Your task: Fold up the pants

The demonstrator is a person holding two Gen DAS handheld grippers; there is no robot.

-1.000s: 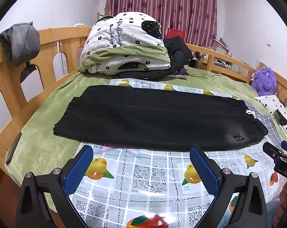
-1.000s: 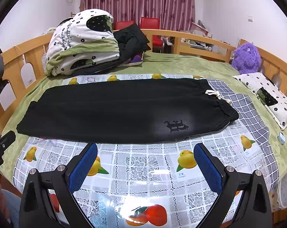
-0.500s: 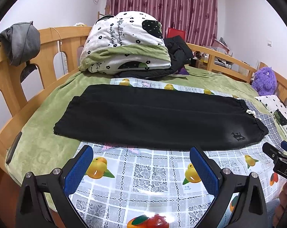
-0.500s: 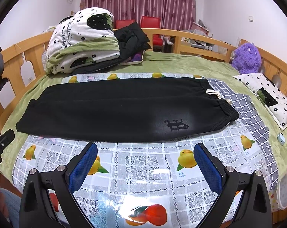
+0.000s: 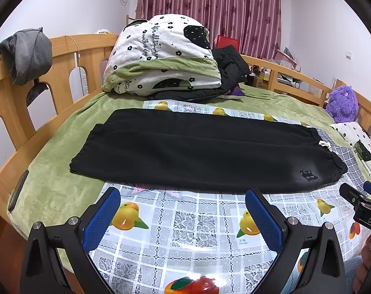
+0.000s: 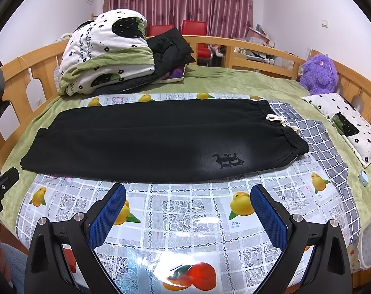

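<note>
Behind the black pants (image 6: 156, 139), a folded quilt (image 6: 107, 51); fruit-print cloth (image 6: 180, 215) bare beneath both wide-open grippers (image 5: 181, 202) (image 6: 187, 197).

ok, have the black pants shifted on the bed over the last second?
No. The black pants lie flat in the same place: the near edge crosses the same fruit-print mat squares, and the waistband meets the grey checked cloth as before.

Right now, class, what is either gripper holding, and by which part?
Nothing. The left gripper and right gripper are both open, short of the black pants lying flat.
</note>
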